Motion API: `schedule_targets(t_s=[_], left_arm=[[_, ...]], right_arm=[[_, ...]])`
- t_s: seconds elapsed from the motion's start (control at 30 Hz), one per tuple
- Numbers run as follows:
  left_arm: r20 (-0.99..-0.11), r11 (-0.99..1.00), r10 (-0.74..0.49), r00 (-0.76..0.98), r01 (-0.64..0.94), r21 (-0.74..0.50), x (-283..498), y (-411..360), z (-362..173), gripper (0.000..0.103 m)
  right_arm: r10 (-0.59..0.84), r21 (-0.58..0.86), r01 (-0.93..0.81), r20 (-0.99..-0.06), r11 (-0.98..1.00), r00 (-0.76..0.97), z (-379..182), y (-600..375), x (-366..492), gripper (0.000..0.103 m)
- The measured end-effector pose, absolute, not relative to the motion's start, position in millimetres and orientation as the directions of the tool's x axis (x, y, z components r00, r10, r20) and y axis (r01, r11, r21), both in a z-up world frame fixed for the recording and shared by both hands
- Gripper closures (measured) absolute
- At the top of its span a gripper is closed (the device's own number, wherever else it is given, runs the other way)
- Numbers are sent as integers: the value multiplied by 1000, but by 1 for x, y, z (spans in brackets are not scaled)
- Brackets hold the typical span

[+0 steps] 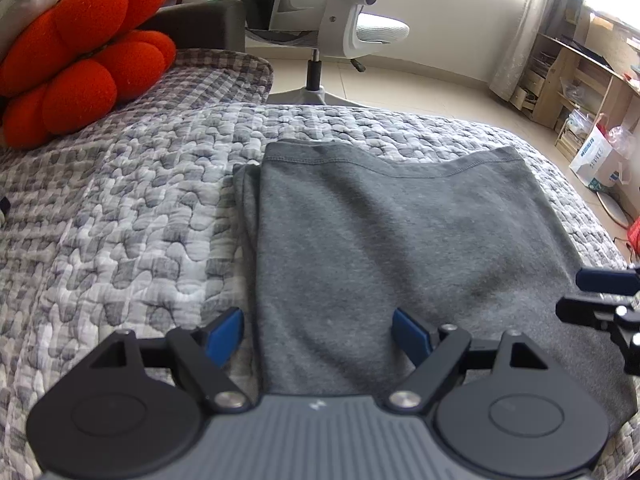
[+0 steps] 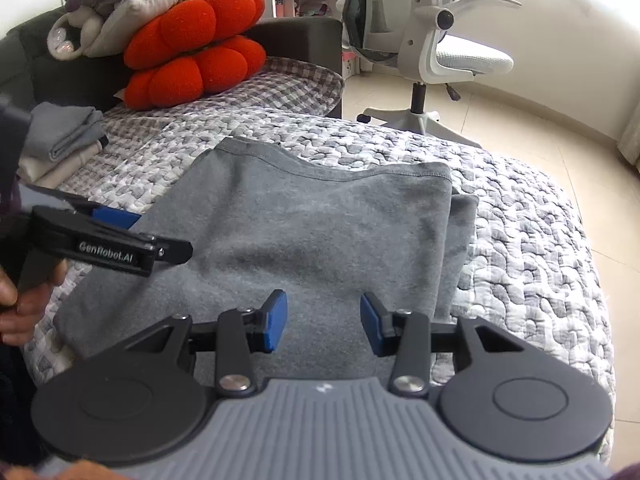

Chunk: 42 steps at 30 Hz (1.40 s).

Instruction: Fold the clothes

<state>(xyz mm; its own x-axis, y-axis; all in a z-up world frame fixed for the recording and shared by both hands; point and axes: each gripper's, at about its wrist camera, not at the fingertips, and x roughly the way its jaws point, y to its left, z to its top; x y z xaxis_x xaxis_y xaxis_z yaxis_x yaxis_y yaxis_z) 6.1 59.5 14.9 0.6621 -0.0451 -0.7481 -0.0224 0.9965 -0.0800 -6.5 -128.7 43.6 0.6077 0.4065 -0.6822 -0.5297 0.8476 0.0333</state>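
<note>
A grey garment (image 1: 384,240) lies folded flat on the quilted grey bed cover (image 1: 132,220), with its stitched hem at the far side. My left gripper (image 1: 318,336) hovers open over the garment's near left edge, one blue pad over the quilt and the other over the cloth. In the right wrist view, my right gripper (image 2: 324,322) stands open above the near part of the garment (image 2: 312,232), nothing between its blue pads. Each gripper shows in the other's view: the right gripper (image 1: 580,294) at the right edge, and the left gripper (image 2: 156,236) on the left, held by a hand (image 2: 24,304).
A red puffy cushion (image 2: 192,52) rests at the bed's far left under a pale pillow. A small stack of folded clothes (image 2: 60,140) lies on the bed at the left. A white office chair (image 2: 424,32) stands on the tiled floor beyond. Wooden shelves (image 1: 576,76) line the right wall.
</note>
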Motion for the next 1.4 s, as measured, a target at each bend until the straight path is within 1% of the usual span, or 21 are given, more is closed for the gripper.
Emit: schedule_targets(t_s=[0.17,0.3,0.37,0.43,0.5,0.6,0.7,0.83,1.0,1.17,1.23,1.4], left_arm=[[-750,997,-43,660,-24,-78,8,60,15,20],[-752,996,-46,658,-23,-81,6,59,15,20],[-752,996,-48,657,-21,-82,5,59,15,20],[-753,996,-50,657,-21,-84,4,59,17,20],[-749,995,-58,661,-23,-97,3,60,19,21],[-728,988,-107,677,-12,-156,0,63,24,20],[-729,984,-128,672,-8,-180,1,63,23,20],[-758,991,-86,647,-24,-133,4,61,17,20],[-759,990,-90,644,-26,-140,4,62,16,20],[-763,994,-66,643,-21,-103,5,56,15,19],[-766,995,-59,640,-22,-95,5,55,15,19],[-774,989,-92,626,-32,-143,6,65,18,19]], right_arm=[[406,-16,-568,-684,823,606,42,-120,-16,58],[401,-101,-605,-660,790,635,42,-111,-32,51],[399,-145,-621,-650,771,647,41,-107,-40,50],[405,-149,-635,-654,758,638,39,-106,-43,50],[406,-158,-646,-660,747,632,36,-104,-47,50],[401,-180,-662,-671,727,623,30,-98,-53,50],[389,-184,-666,-688,723,612,25,-94,-53,49],[389,-151,-658,-702,737,597,24,-93,-46,49],[404,-96,-650,-713,754,573,24,-95,-43,49],[413,-47,-634,-722,772,556,25,-105,-40,47],[421,-41,-635,-716,771,557,25,-108,-42,47],[486,-65,-692,-665,719,568,35,-111,-61,47]])
